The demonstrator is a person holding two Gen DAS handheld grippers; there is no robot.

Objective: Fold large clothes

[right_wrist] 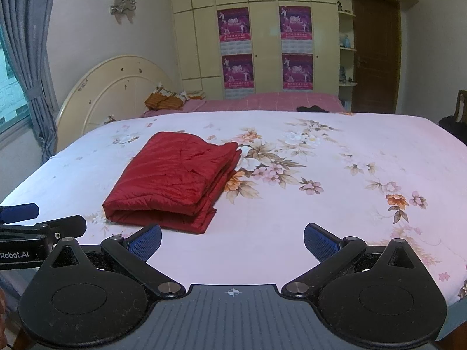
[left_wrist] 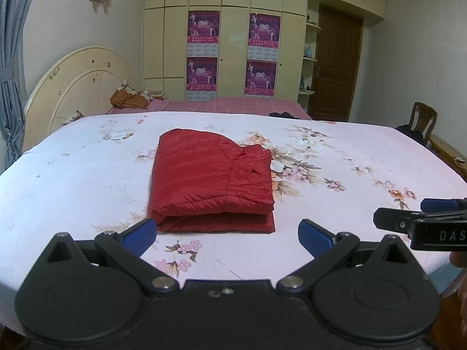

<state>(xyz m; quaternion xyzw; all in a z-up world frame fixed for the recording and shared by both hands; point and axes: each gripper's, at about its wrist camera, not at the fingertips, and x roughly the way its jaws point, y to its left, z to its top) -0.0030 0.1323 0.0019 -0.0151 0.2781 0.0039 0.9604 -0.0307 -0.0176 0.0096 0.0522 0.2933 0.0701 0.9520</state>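
A red quilted jacket [left_wrist: 211, 180] lies folded into a thick rectangle on the floral bedsheet [left_wrist: 73, 180]; it also shows in the right wrist view [right_wrist: 175, 178]. My left gripper [left_wrist: 227, 234] is open and empty, just short of the jacket's near folded edge. My right gripper [right_wrist: 233, 240] is open and empty, to the right of the jacket's near corner, above the sheet [right_wrist: 335, 175]. The right gripper's side shows in the left wrist view [left_wrist: 423, 221], and the left gripper's side shows in the right wrist view [right_wrist: 38, 227].
A cream headboard [left_wrist: 78, 84] stands at the far left, with a pink bedspread and pillows [left_wrist: 131, 99] behind. A wardrobe with posters [left_wrist: 230, 52], a brown door [left_wrist: 335, 64] and a wooden chair [left_wrist: 420, 119] stand beyond. A curtain [right_wrist: 32, 58] hangs at the left.
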